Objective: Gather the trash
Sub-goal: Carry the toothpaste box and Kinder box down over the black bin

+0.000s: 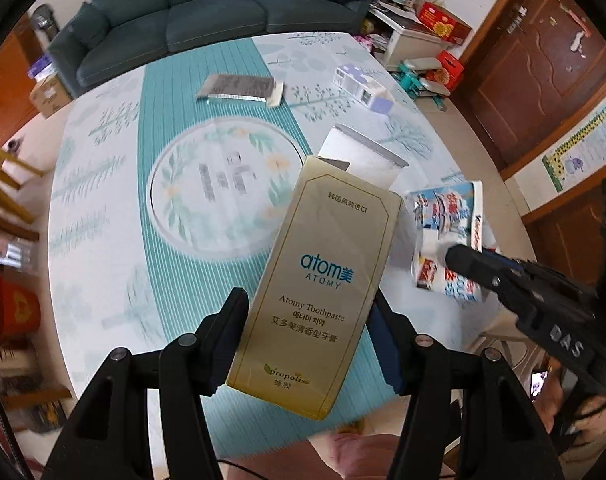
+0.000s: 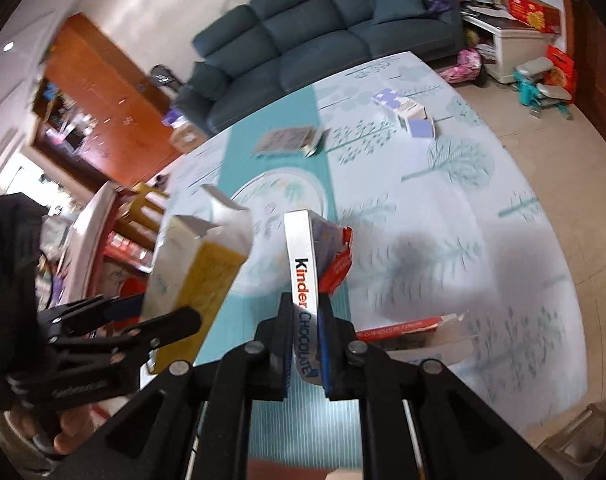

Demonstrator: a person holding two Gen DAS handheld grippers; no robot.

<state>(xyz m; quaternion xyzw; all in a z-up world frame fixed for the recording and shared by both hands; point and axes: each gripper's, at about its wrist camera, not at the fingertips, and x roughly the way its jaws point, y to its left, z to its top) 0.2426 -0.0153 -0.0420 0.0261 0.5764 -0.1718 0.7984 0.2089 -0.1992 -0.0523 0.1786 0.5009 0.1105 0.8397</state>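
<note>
Two grippers, each clamped on a piece of box trash, both lifted off the table (image 1: 103, 240). Left gripper (image 1: 307, 344) has its pads pressed on the sides of a cream toothpaste box (image 1: 323, 276), held upright with its top flap open; in the right wrist view the same box (image 2: 199, 276) shows yellow at far left. Right gripper (image 2: 305, 344) is nearly closed, pinching the thin edge of a flattened chocolate box (image 2: 303, 276), white spine facing the camera, a red torn end sticking out to the right. From the left wrist view the chocolate box (image 1: 447, 224) sits just right of the toothpaste box, near but not clearly touching. More trash lies on the table: a grey flat packet (image 1: 239, 88) on the teal stripe toward the far side, a white and purple carton (image 1: 363, 84) near the far right edge, and a red-edged flat box (image 2: 407, 328) close behind the right gripper. A dark sofa (image 2: 303, 32) stands beyond the table.
</note>
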